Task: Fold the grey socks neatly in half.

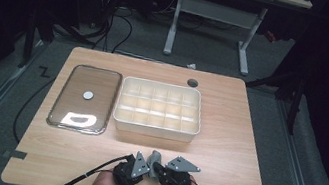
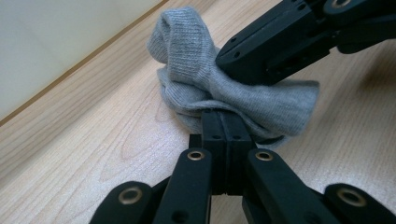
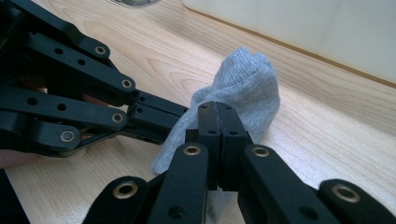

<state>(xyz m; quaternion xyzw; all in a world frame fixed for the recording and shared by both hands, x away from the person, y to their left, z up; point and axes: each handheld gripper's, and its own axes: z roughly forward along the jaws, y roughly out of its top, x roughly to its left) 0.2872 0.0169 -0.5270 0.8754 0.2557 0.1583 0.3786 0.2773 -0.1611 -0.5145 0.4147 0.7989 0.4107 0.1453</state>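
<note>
My left claw [image 2: 224, 122] clenched on a small bunched grey knit sock [image 2: 196, 70], my right claw [image 3: 218, 122] clamped on it too, low centre of the wooden bench [image 1: 241, 136], sock seemingly resting there, below the cream compartment tray [image 1: 155, 129].

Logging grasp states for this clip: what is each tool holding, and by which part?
Both tools hold one grey sock. The left tool is shut on its lower folded edge; the right tool is shut on the bunched fabric on its side.
</note>
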